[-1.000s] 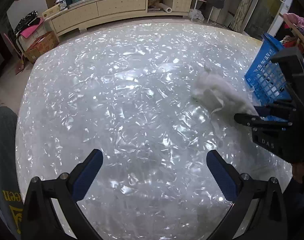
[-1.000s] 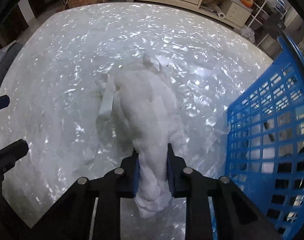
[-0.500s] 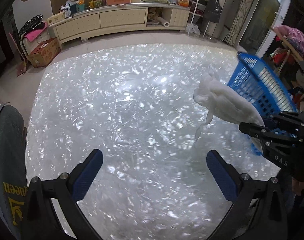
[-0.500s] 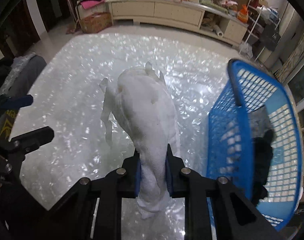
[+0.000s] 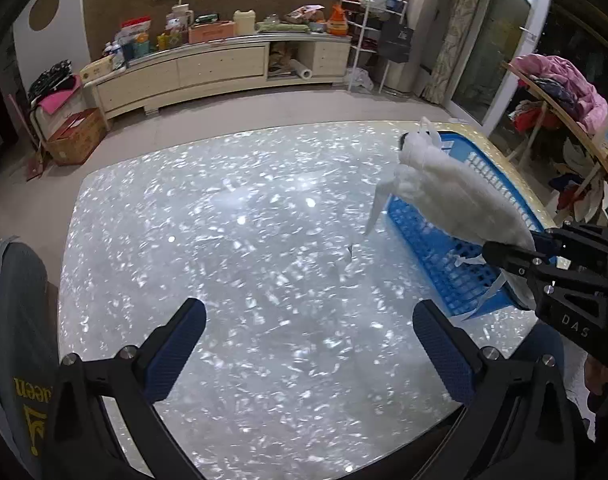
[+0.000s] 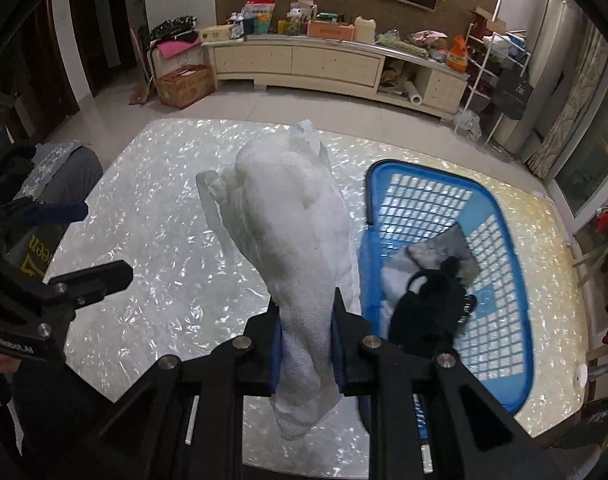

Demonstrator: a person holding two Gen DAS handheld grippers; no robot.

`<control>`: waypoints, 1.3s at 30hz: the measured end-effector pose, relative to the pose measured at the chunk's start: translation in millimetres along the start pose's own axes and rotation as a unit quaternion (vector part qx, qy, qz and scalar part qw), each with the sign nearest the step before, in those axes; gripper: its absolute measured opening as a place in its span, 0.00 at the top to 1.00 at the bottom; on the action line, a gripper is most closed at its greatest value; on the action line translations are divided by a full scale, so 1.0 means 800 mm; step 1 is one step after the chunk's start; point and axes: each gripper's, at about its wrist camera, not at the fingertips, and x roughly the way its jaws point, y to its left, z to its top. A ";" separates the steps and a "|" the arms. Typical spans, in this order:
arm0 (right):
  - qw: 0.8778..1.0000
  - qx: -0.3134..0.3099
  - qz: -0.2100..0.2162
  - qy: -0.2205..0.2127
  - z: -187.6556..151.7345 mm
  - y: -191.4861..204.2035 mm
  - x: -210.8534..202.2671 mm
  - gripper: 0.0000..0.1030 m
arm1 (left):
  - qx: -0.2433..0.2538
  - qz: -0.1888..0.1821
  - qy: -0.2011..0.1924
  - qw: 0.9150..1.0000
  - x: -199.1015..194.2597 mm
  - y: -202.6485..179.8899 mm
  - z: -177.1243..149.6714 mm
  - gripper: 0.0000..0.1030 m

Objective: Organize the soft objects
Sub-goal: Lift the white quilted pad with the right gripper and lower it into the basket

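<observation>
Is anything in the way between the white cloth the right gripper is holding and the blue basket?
Nothing visible blocks it. The white cloth hangs in the right gripper beside the blue basket, whose top is open; dark items already lie inside.

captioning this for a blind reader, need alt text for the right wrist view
The right gripper is shut on a white fluffy cloth, held above a shimmering white table. To its right sits a blue basket holding dark and pale items.

A long cream low cabinet [image 5: 207, 70] crowded with bottles and boxes stands against the far wall, a brown cardboard box [image 5: 76, 137] on the floor beside it, a white wire rack [image 6: 490, 68] at its other end.
</observation>
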 end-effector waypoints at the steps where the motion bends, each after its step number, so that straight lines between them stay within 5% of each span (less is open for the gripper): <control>1: 1.000 0.002 -0.001 -0.003 -0.002 -0.003 -0.002 0.82 | 0.003 -0.002 0.000 1.000 -0.001 -0.007 0.002 0.00; 21: 0.995 0.073 -0.062 -0.005 -0.021 -0.127 -0.009 0.82 | 0.067 -0.031 0.005 0.997 0.044 -0.115 0.062 0.00; 39: 0.992 0.101 -0.055 0.060 -0.014 -0.152 0.073 0.81 | 0.055 -0.022 0.047 0.997 0.111 -0.102 0.063 0.00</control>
